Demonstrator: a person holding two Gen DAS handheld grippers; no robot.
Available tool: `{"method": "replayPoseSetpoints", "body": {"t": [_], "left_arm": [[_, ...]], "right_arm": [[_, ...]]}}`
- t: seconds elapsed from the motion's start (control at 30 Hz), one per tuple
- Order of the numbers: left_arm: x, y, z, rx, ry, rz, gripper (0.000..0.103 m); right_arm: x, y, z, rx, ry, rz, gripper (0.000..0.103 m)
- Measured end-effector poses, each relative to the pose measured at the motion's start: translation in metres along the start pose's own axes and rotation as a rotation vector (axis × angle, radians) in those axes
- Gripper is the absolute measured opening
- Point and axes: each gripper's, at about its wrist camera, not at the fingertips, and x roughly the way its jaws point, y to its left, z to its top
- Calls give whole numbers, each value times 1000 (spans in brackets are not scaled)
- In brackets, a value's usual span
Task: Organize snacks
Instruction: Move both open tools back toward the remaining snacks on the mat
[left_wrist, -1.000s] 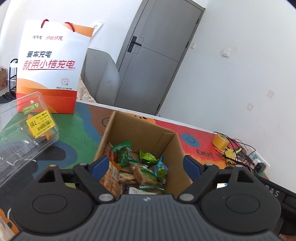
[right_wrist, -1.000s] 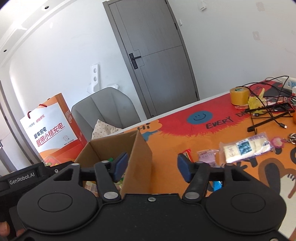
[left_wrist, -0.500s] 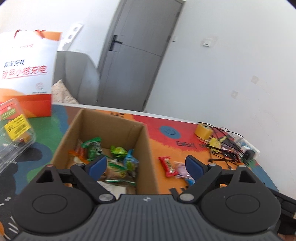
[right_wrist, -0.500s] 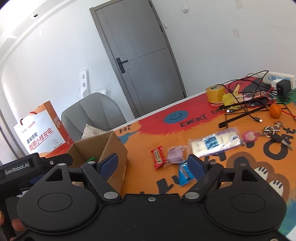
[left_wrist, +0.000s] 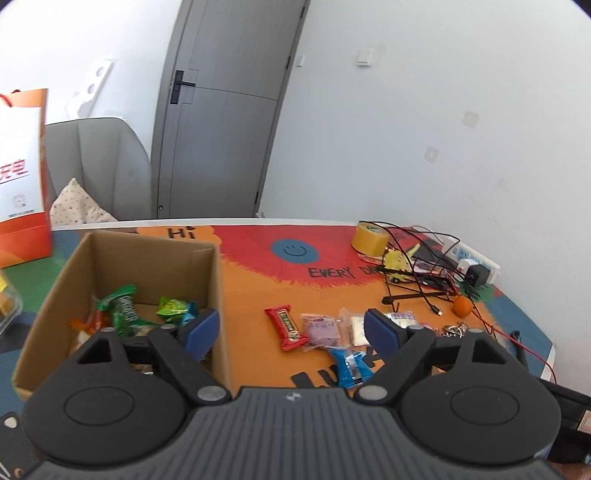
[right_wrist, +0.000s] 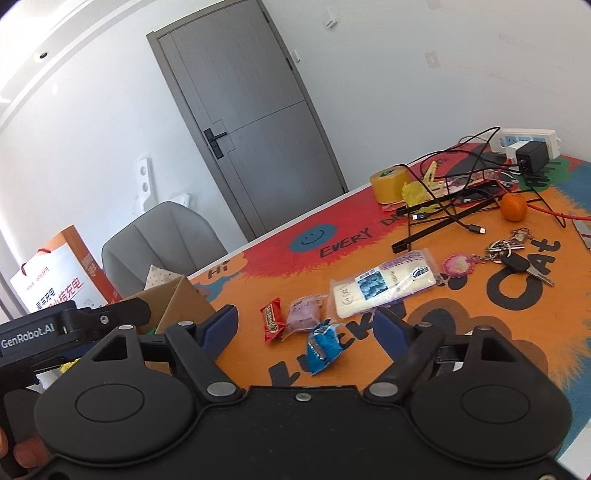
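The cardboard box (left_wrist: 122, 266) stands ahead and to the left of the left gripper (left_wrist: 291, 328), open-topped, with several wrapped snacks already inside; its right wall lies just beside the left gripper's left finger. A clumsy sweep toward the loose items can catch that wall and shove or tip the box.

The white biscuit pack (right_wrist: 384, 288) lies just ahead of the right gripper (right_wrist: 306, 326), beyond its right finger. It is the longest item, and a pinch near one end would likely let it droop and slip. Its far end lies close to a pink key charm (right_wrist: 458, 265) and a bunch of keys (right_wrist: 511, 254), which could be dragged along.

Both tools stand spread, their jaws having just been closing a little, with nothing between the pads.

The blue packet (right_wrist: 323, 345) sits nearest the right gripper, between its fingers and just ahead; it looks crinkled and slick, so a shallow bite may squirt it out. The purple packet (right_wrist: 304, 314) and the red bar (right_wrist: 272, 321) lie touching or nearly so, slightly further ahead; closing on one may nip or scatter its neighbour.

Both tools face the same cluster, so collision between them is a risk.
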Motion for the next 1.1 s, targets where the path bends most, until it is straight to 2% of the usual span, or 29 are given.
{"method": "replayPoseSetpoints", "body": {"t": [0.2,0.37,0.77,1.1], "left_arm": [[21,-13,-2,7,39,-9,61],[37,-22,-5,11,70,-8,51],[78,-31,-13,-44,131,53,42],[107,-27,-12,-100,148,133,41]], "right_arm": [[12,-12,-3,29,25,1,69],[25,-22,-4,57,57,4,62],[60,-30,-10,96,128,16,56],[85,-28,-11,96,172,33,52]]}}
